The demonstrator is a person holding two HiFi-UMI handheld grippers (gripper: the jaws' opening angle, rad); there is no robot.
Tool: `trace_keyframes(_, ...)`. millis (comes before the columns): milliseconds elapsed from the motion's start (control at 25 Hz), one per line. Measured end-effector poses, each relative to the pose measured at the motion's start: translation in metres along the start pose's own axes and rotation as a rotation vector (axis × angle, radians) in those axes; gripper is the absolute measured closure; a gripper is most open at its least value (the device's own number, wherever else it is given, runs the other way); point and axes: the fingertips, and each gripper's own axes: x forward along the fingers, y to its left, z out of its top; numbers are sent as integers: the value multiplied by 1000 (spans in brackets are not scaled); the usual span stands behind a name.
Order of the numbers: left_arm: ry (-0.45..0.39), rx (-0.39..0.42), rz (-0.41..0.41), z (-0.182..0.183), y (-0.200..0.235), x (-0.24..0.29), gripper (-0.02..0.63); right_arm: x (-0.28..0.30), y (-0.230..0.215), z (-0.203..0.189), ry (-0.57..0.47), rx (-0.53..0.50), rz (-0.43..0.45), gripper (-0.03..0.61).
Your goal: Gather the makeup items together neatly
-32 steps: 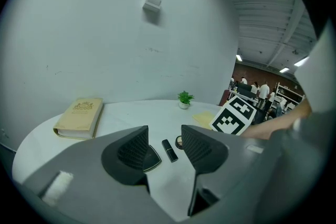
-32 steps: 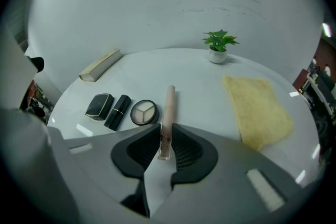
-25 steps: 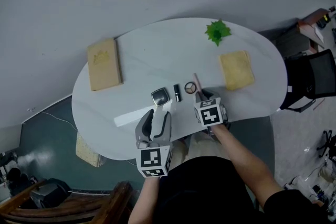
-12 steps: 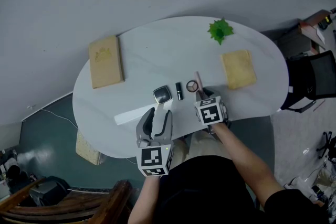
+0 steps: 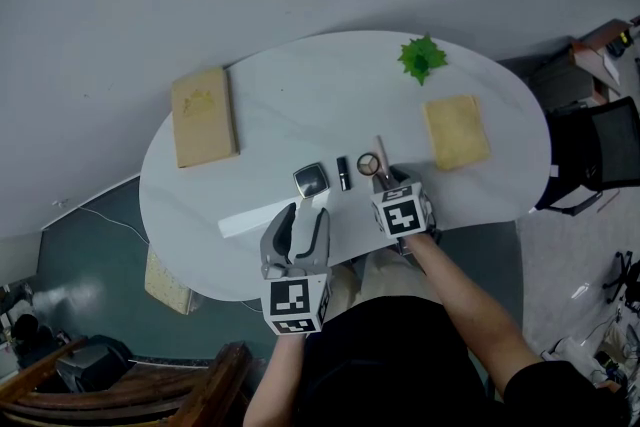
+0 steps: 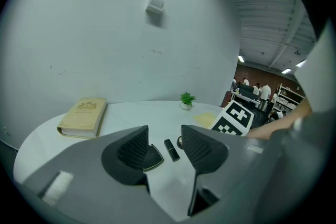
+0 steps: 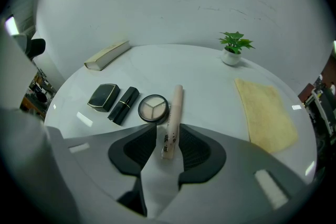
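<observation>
On the white oval desk (image 5: 300,95) four makeup items lie in a row near the front edge. From left to right they are a black compact (image 7: 103,97), a black lipstick (image 7: 124,105), a round three-shade palette (image 7: 154,108) and a pale pink tube (image 7: 172,118). The tube lies just beside the palette, pointing away from the person. It carries dark print near its lower end, too small to read.

The right claw (image 7: 167,136) points steeply down at the tube. Its jaws have just been opening, and the tube's near end sits between them with a gap on its left side, so they no longer clamp it. The left claw (image 6: 164,145) hovers low over the desk with its jaws apart. The compact and the lipstick lie beyond the gap, apart from the pads.

Further back are a tan book (image 5: 203,117) with a gold emblem I cannot read, a yellow cloth (image 5: 456,132) and a small green plant (image 5: 421,59). Each claw's cube shows black-and-white square markers.
</observation>
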Motion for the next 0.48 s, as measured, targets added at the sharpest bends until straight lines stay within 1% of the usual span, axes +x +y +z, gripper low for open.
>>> trace_keyframes(320, 0, 0, 1, 0, 1, 0, 417, -1, 0, 1, 0, -4, 3, 453)
trace_keyframes(360, -1, 0, 0, 0, 1, 1, 417, -2, 0, 2, -2, -4, 2, 437)
trace_keyframes(480, -6, 0, -7, 2, -1, 1, 417, -8, 0, 5, -15, -3, -1, 436)
